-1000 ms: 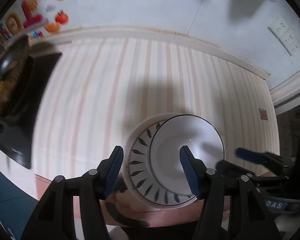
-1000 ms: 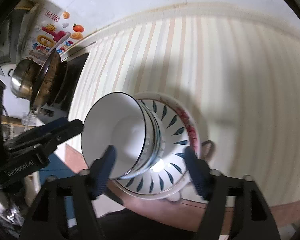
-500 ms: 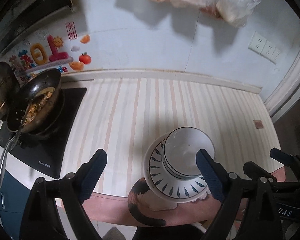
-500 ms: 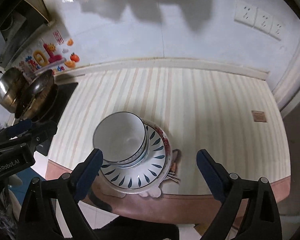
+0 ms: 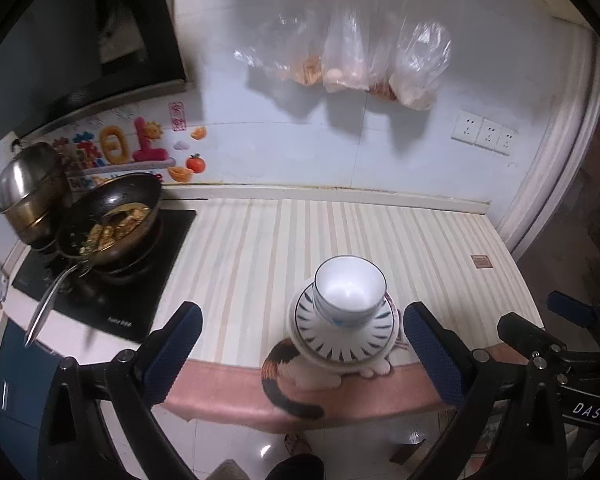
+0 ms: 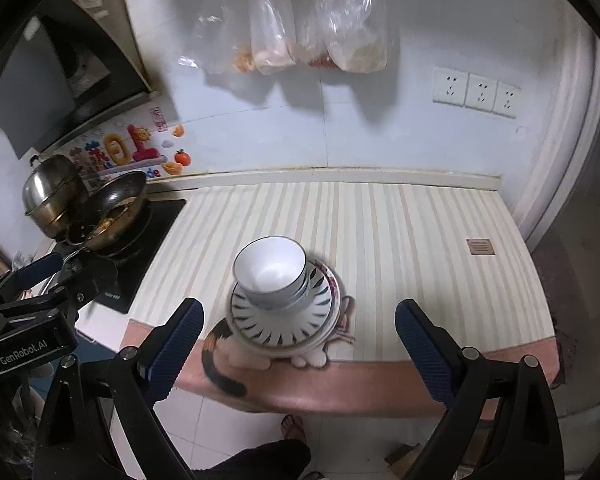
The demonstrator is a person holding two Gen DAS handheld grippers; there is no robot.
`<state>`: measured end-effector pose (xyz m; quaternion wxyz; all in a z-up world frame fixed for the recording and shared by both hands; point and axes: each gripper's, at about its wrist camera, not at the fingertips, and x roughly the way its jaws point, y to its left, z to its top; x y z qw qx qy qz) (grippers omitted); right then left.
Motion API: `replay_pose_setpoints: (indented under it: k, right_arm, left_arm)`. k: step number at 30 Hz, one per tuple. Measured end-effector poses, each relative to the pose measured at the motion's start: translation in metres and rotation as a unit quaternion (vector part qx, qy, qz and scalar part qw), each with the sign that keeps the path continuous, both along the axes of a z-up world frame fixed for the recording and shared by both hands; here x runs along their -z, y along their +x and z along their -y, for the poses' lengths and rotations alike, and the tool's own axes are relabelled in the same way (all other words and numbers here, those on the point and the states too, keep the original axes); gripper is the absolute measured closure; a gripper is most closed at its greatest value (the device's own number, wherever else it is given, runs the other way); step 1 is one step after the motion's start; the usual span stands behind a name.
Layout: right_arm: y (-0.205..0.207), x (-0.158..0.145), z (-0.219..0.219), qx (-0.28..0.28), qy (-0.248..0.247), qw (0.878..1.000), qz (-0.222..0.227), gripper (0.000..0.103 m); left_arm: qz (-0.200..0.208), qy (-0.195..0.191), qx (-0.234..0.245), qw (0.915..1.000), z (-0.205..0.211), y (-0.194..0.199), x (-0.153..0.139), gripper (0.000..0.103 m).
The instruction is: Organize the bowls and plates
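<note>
Both hand-held grippers, left (image 5: 302, 354) and right (image 6: 298, 344), hang spread and empty above our striped worktop (image 6: 400, 240). White blue-rimmed bowls (image 6: 270, 270) sit nested off-centre on leaf-patterned plates (image 6: 280, 324) at the worktop's front edge; we judge a nudge could topple them.

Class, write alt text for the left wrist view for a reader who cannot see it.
White bowls sit stacked on leaf-patterned plates near the striped counter's front edge, ahead of the open, empty left gripper. A pan of food sits on the cooktop at left.
</note>
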<state>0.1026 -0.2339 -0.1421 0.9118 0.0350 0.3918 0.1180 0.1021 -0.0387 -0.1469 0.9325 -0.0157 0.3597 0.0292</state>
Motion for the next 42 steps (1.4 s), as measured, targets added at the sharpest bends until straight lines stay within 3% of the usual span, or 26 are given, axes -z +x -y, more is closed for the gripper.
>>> replay_pose_setpoints:
  k: [11, 20, 42]
  right_arm:
    - [-0.150, -0.032, 0.009, 0.000, -0.007, 0.999, 0.047, 0.004]
    - [-0.229, -0.041, 0.012, 0.009, -0.026, 0.996, 0.080, 0.003]
    - [-0.226, -0.040, 0.031, 0.030, -0.021, 0.996, 0.076, 0.003]
  left_arm:
    - [0.040, 0.035, -0.014, 0.9985, 0.014, -0.126, -0.025, 0.000]
    - [0.046, 0.020, -0.028, 0.9984, 0.012, -0.182, -0.022, 0.000]
    - [0.054, 0.026, -0.038, 0.9975, 0.008, -0.199, -0.019, 0.000]
